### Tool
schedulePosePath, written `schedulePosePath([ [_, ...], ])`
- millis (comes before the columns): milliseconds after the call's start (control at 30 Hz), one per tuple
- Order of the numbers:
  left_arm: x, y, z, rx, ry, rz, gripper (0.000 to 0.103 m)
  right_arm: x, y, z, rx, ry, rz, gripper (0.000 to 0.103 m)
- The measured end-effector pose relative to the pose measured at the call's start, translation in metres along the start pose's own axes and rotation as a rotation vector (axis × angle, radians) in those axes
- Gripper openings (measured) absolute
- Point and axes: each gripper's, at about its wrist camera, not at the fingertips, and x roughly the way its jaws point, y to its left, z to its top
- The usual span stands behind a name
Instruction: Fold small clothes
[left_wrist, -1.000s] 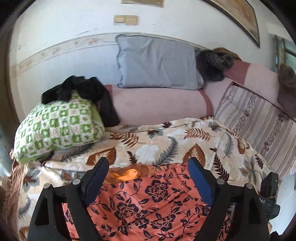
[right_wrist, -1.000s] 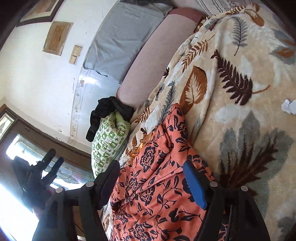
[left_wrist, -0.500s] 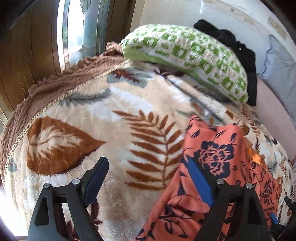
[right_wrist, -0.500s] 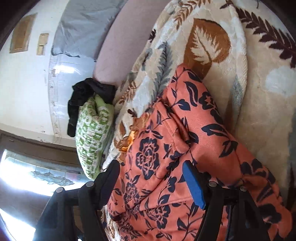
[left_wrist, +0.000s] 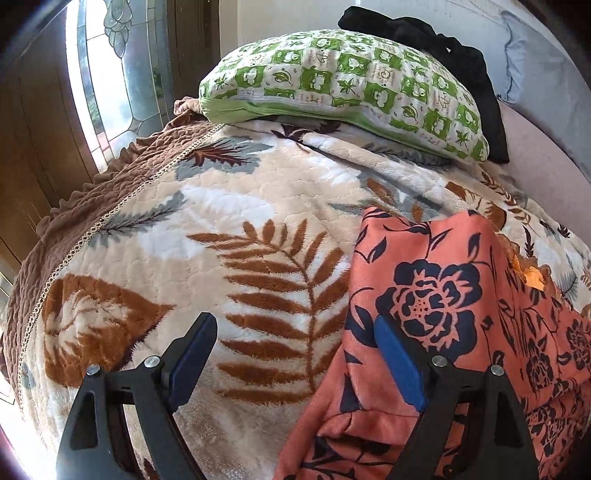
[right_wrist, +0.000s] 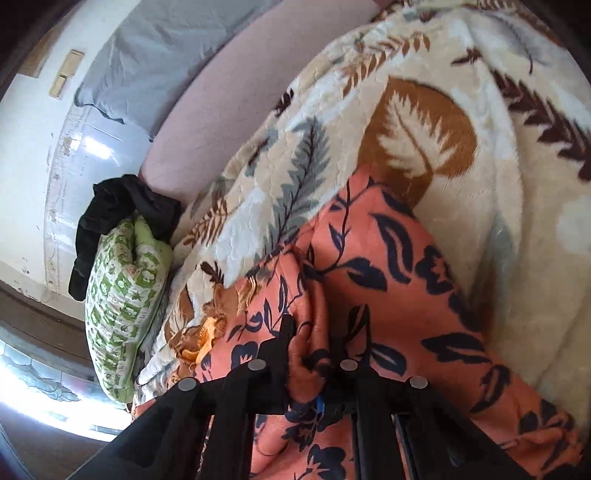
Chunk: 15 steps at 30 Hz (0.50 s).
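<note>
My right gripper (right_wrist: 308, 350), spread half a second ago, has now clamped a ridge of the garment (right_wrist: 388, 258), so the fold can start. My left gripper (left_wrist: 295, 362) hovers with jaws wide, holding nothing, over the garment's left edge. The garment lies on the blanket (left_wrist: 221, 229), near the pillow (left_wrist: 351, 85).

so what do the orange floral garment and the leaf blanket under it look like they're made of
Orange floral garment: looks like a thin woven fabric, matte, printed with navy flowers; it bunches into soft folds where the right gripper pinches it. Leaf blanket: seems plush fleece or mink-style pile, slightly shiny, with fuzzy fibres and embossed quilting lines.
</note>
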Motion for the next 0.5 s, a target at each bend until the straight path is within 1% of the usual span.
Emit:
schedulePosePath([
  [67,0.002,0.001,-0.001,-0.002,0.011,0.025,0.087,-0.028,0.005,-0.002,-0.069,-0.083,-0.002,0.009],
  [100,0.003,-0.001,-0.002,0.005,0.017,0.026,0.087,-0.041,0.007,-0.004,-0.107,-0.113,-0.005,0.009],
  [133,0.003,-0.004,-0.003,0.020,0.020,0.030,0.087,-0.050,0.006,-0.006,-0.136,-0.132,-0.015,0.009],
  [167,0.004,-0.008,-0.004,0.041,0.019,0.042,0.087,-0.053,0.005,-0.008,-0.150,-0.130,-0.033,0.009],
  [200,0.004,-0.013,-0.005,0.068,0.015,0.061,0.087,-0.047,-0.001,-0.007,-0.157,-0.087,-0.055,0.010],
  [233,0.005,-0.017,-0.007,0.094,0.014,0.080,0.087,-0.033,-0.010,-0.006,-0.150,-0.002,-0.073,0.010],
  [267,0.005,-0.020,-0.008,0.113,0.012,0.094,0.087,-0.018,-0.022,-0.006,-0.119,0.087,-0.103,0.011],
  [300,0.004,-0.021,-0.008,0.123,0.008,0.101,0.087,-0.009,-0.036,-0.006,-0.071,0.154,-0.118,0.011],
  [367,0.001,-0.020,-0.008,0.130,-0.004,0.107,0.087,-0.018,-0.054,-0.001,0.030,0.156,-0.019,0.013],
  [400,-0.001,-0.019,-0.007,0.132,-0.013,0.118,0.087,-0.025,-0.059,0.002,0.072,0.152,0.001,0.015],
  [433,-0.003,-0.018,-0.006,0.130,-0.023,0.126,0.087,-0.034,-0.064,0.005,0.097,0.133,0.001,0.017],
  [467,-0.007,-0.017,-0.005,0.120,-0.039,0.126,0.087,-0.045,-0.068,0.009,0.102,0.100,-0.016,0.017],
  [500,-0.013,-0.016,-0.003,0.107,-0.064,0.109,0.087,-0.056,-0.070,0.012,0.095,0.063,-0.031,0.021],
])
